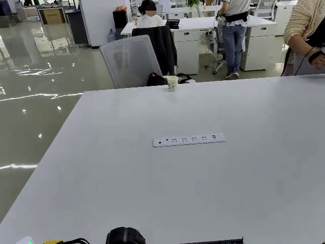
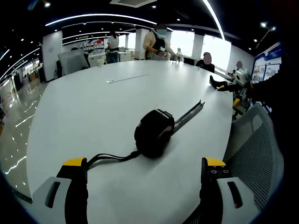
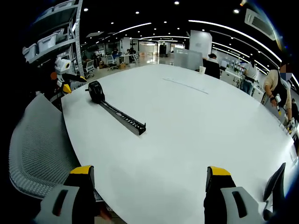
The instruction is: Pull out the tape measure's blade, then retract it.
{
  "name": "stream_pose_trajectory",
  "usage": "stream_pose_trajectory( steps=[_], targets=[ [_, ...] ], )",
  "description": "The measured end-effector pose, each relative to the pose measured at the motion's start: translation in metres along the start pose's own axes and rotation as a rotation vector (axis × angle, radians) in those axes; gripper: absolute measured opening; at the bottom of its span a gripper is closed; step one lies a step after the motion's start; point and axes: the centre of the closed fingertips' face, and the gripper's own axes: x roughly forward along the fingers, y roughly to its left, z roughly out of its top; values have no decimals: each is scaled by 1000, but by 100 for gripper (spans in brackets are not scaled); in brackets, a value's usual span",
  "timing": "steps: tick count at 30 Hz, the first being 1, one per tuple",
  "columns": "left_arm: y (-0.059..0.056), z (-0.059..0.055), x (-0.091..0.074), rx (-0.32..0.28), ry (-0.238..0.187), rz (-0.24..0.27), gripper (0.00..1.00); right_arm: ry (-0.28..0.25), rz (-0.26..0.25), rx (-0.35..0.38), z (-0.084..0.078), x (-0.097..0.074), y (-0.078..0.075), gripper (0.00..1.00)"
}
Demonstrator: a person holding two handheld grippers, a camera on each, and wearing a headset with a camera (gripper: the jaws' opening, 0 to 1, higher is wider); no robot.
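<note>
Left gripper (image 2: 144,164): jaws wide, empty. The tape measure (image 2: 154,133) lies just ahead on the white table (image 2: 84,107), its blade (image 2: 189,114) drawn out flat. Right gripper (image 3: 149,170): wide, empty, well apart from it. Beyond, a power strip (image 1: 189,140) mid-table, and a cup (image 1: 172,83) at the far edge.

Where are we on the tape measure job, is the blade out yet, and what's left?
Pull-out looks done: the blade lies extended on the white table from the tape measure. Nothing is in hand: the left gripper and the right gripper are both open, short of it. Retracting the blade is left.
</note>
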Motion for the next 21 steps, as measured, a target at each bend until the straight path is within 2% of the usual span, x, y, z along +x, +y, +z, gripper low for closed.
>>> stream_pose_trajectory(
  steps=[3,5,9,15,21],
  targets=[
    [-3,9,4,11,5,7,99,30,19,-13,2,2,-1,99],
    [-6,19,8,33,-9,6,99,48,25,-14,3,3,-3,99],
    [-14,36,13,48,-21,-1,99,40,33,-19,13,2,-6,99],
    [-18,43,21,25,-11,12,99,65,45,-61,17,4,-9,99],
    [-28,44,26,6,7,5,99,78,63,-88,24,6,-11,99]
  ],
)
